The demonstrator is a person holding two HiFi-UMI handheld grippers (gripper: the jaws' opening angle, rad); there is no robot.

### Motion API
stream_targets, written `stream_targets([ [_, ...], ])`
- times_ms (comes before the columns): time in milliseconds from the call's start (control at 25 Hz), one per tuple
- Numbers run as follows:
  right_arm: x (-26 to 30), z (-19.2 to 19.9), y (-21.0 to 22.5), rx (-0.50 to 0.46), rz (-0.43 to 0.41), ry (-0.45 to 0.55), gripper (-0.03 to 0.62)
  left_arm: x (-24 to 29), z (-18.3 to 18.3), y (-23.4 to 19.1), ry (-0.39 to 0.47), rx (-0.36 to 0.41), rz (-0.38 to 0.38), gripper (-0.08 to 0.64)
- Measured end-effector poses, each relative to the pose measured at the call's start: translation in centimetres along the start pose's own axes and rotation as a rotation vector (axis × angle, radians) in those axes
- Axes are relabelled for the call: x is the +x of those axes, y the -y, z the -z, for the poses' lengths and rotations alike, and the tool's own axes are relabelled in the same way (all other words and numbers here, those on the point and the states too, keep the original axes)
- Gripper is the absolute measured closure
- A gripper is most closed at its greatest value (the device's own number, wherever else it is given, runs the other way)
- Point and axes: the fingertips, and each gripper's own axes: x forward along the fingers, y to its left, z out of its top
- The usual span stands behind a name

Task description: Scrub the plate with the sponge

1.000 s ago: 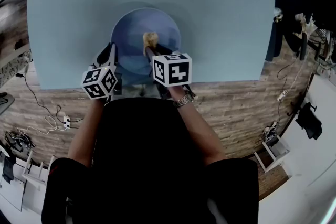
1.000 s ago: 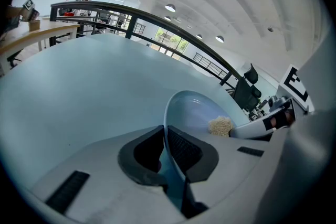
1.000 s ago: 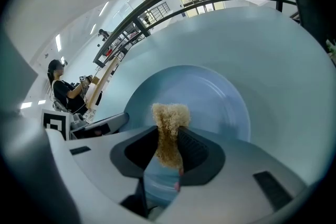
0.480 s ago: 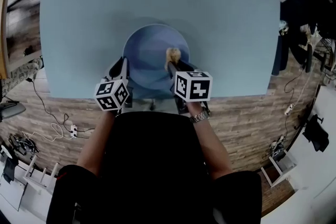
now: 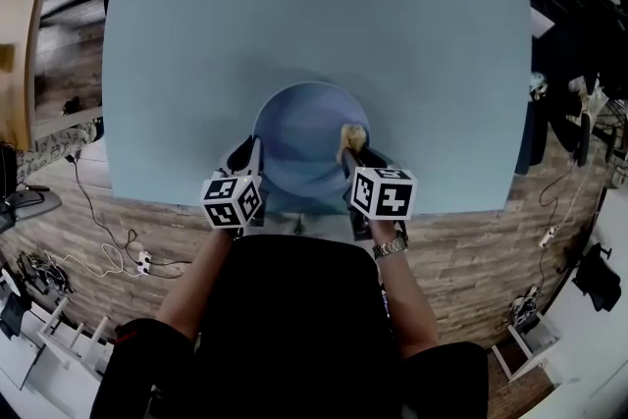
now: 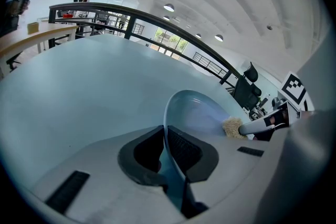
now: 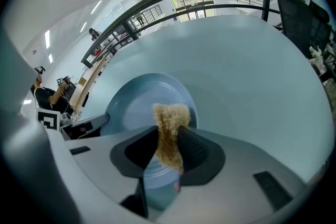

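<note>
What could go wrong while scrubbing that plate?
The left tool pinches only the rim of the round blue plate, so hard scrubbing might twist it loose. The plate sits at the near edge of the light blue table and could slide off. The tan fibrous sponge, clamped in the right tool, could pull out.

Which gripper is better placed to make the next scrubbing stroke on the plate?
The right gripper: it is shut on the sponge, already at the plate's right side. The left gripper is clamped on the plate's near rim, apparently steadying it.

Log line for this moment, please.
left gripper shut on plate rim | right gripper shut on sponge | sponge at plate's right edge
</note>
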Motion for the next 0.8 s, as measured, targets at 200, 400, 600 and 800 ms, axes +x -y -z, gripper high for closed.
stream_targets([
  [200, -0.5, 0.0, 0.0, -0.015, 0.018, 0.006, 0.476, -0.5, 0.2, 0.0, 0.001, 0.002, 0.003, 0.555],
  [400, -0.8, -0.5, -0.5, -0.068, 0.049, 0.013, 0.476, -0.6, 0.0, -0.3, 0.008, -0.002, -0.003, 0.555],
  [600, -1.0, -0.9, -1.7, -0.084, 0.033, 0.028, 0.476, -0.2, -0.1, -0.5, 0.005, -0.01, -0.005, 0.555],
  [800, -0.2, -0.2, -4.9, -0.106, -0.02, 0.022, 0.476, -0.3, 0.1, -0.5, 0.01, -0.055, -0.02, 0.555],
])
